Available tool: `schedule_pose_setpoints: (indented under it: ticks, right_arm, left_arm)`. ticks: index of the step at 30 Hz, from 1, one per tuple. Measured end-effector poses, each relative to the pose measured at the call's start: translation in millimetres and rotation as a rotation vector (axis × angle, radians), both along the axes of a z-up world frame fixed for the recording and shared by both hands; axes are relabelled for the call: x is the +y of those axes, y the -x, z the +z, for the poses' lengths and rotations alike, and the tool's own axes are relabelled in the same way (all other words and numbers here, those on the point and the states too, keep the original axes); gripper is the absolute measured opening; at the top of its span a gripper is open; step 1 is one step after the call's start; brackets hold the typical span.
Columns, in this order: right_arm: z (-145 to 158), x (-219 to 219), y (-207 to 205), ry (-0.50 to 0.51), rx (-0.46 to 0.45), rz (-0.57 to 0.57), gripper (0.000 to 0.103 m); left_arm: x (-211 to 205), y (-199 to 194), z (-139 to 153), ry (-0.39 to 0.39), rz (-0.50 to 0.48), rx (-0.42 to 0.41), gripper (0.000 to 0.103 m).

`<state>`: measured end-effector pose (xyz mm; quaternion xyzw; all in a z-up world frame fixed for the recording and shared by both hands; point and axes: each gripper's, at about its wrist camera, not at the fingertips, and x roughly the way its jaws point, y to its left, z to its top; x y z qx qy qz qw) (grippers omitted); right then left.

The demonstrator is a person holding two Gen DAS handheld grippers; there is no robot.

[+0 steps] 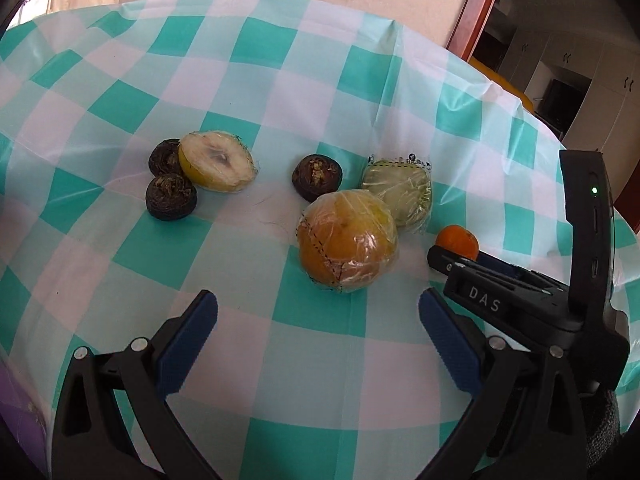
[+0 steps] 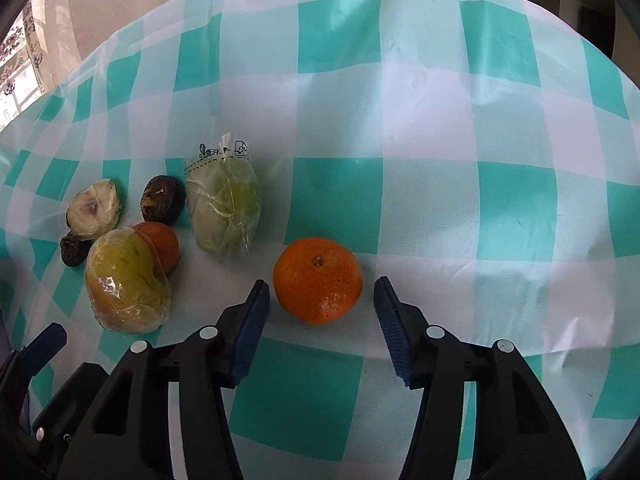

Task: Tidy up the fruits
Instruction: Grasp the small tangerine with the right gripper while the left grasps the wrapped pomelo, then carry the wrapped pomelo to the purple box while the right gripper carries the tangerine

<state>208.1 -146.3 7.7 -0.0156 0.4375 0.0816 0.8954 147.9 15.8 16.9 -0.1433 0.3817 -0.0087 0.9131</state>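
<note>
- The right claw (image 2: 322, 300) is hanging over the bench (image 2: 440, 120), pointing steeply down, with its blue pads standing on either side of a mandarin (image 2: 318, 280); a sliver of cloth is showing between each pad and the peel, so nothing is being gripped
- The mandarin is sitting stem up on a white square of the teal-and-white checked tablecloth (image 2: 340, 400), on the right end of the group of fruit
- The left claw (image 1: 318, 308) is gaping wide with only cloth between its pads, hovering just short of a plastic-wrapped orange-yellow fruit (image 1: 347, 240)
- Just behind that fruit, touching it, a wrapped pale green piece (image 1: 400, 190) is lying with printed marks along the top edge of its film
- A dark brown, wrinkled round fruit (image 1: 317, 177) is resting just to the left of the green piece
- Further left, a wrapped pear half (image 1: 218, 166) is lying cut face up, with two more dark round fruits (image 1: 171, 196) pressing against its left side
- In the left wrist view the right claw's black frame is crossing the lower right corner, hiding most of the mandarin
- A wooden door frame (image 1: 476, 8) and pale cupboards (image 1: 580, 60) are showing beyond the far edge of the bench
</note>
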Motion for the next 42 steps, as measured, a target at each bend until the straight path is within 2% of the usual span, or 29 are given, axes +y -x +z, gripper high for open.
schedule_pose_setpoints:
  ticks: [2, 3, 6, 8, 12, 15, 17, 18, 22, 34, 38, 42]
  right_arm:
    - [0.9, -1.2, 2.4, -0.002, -0.005, -0.016, 0.041]
    - [2.1, -6.9, 4.1, -0.042, -0.007, -0.026, 0.041]
    - [1.2, -39.4, 6.3, -0.23, -0.007, -0.1, 0.04]
    - [-1.0, -56.0, 9.2, -0.332, -0.012, -0.141, 0.04]
    - [0.5, -56.4, 12.3, -0.344, -0.021, -0.16, 0.04]
    - [1.3, -55.1, 13.3, -0.347, -0.021, -0.165, 0.04]
    - [2.2, -51.2, 13.1, -0.344, -0.021, -0.167, 0.04]
    - [2.7, -48.9, 12.4, -0.342, -0.02, -0.163, 0.04]
    - [1.1, -52.9, 9.6, -0.343, -0.017, -0.159, 0.04]
    - [0.8, -57.0, 12.7, -0.372, -0.036, -0.14, 0.04]
    - [3.5, -60.3, 17.6, -0.393, -0.06, -0.144, 0.04]
    - [4.9, -54.7, 30.1, -0.384, -0.052, -0.11, 0.04]
  left_arm:
    - [-0.5, -10.3, -0.8, 0.009, -0.002, 0.006, 0.101]
    - [0.2, -15.7, -1.4, 0.013, 0.005, 0.012, 0.101]
    - [-2.1, -33.8, -4.0, 0.006, 0.017, 0.039, 0.101]
    - [-9.4, -44.2, -4.2, -0.025, 0.018, 0.048, 0.101]
    - [-27.2, -67.2, -8.0, -0.104, 0.012, 0.1, 0.101]
    - [-29.8, -76.3, -8.9, -0.143, 0.058, 0.119, 0.089]
    - [-31.6, -76.8, -6.8, -0.161, 0.066, 0.116, 0.069]
    - [-31.2, -76.6, -5.6, -0.151, 0.061, 0.108, 0.064]
    - [-19.5, -73.9, -2.5, -0.066, 0.061, 0.077, 0.063]
    - [0.4, -57.7, 7.2, 0.02, 0.066, 0.0, 0.063]
    - [2.1, -33.8, 7.3, 0.043, 0.087, -0.004, 0.063]
    - [13.0, -0.2, 5.4, 0.116, 0.122, 0.014, 0.063]
